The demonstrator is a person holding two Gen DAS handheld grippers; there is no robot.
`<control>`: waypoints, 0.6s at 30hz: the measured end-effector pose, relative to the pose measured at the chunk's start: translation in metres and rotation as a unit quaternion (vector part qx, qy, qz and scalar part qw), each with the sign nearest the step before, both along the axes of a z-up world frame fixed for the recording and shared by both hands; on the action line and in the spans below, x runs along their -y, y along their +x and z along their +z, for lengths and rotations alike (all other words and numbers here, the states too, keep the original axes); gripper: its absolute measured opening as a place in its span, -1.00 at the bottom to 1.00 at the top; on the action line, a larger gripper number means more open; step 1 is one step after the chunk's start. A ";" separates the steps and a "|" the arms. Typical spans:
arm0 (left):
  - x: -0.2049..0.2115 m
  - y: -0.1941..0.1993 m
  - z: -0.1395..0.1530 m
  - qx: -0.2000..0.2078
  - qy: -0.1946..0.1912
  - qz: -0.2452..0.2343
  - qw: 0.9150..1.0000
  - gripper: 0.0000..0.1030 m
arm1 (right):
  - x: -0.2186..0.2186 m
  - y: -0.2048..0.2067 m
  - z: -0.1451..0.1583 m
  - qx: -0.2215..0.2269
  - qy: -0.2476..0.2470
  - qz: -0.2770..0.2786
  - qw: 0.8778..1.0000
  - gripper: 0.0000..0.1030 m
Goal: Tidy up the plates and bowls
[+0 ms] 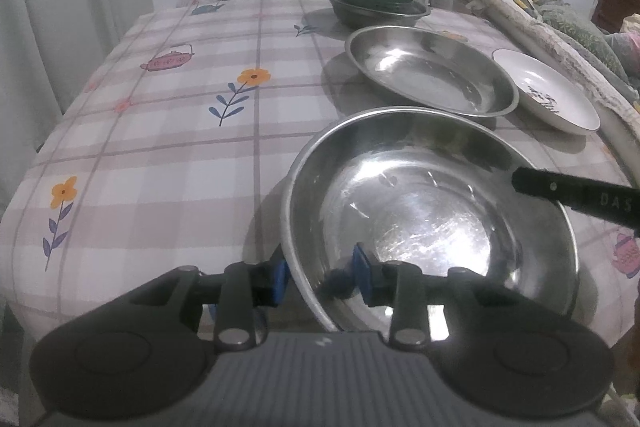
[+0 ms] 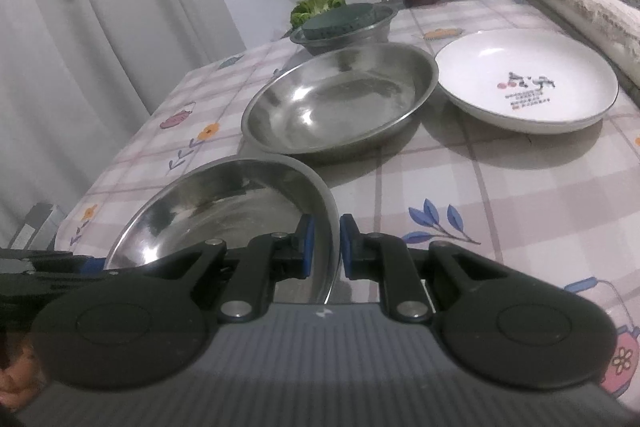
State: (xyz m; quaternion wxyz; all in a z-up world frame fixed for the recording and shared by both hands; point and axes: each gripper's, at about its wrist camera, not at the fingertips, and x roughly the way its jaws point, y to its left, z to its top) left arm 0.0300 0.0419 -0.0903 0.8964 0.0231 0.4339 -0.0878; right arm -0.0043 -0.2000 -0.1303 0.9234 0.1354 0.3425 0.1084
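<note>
I see pink-white checked tablecloth (image 1: pixel 160 131) with orange flowers; beyond it, silver steel bowls (image 2: pixel 340 99), white plate (image 2: pixel 528 83), red-black print.

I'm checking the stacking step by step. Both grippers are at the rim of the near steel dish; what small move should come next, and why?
Probably draw the left gripper back off the near steel dish: its pads straddle the rim with gaps. The right gripper is clamped on the opposite rim, so it could lift it towards the second steel dish.

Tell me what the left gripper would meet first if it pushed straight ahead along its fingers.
Probably the near round steel bowl: the left gripper already straddles its rim. Beyond lies the second steel bowl; depth is unclear.
</note>
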 end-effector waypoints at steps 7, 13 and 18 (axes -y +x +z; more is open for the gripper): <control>0.001 0.001 0.001 0.000 -0.004 0.000 1.000 -0.29 | -0.003 0.000 -0.002 -0.005 0.004 -0.002 1.000 -0.73; 0.008 0.000 0.000 -0.001 0.002 -0.010 1.000 -0.27 | -0.002 0.000 -0.003 -0.002 0.001 -0.009 1.000 -0.73; 0.010 0.001 -0.001 0.001 0.007 -0.011 1.000 -0.23 | 0.002 -0.001 -0.005 -0.003 0.005 -0.011 1.000 -0.73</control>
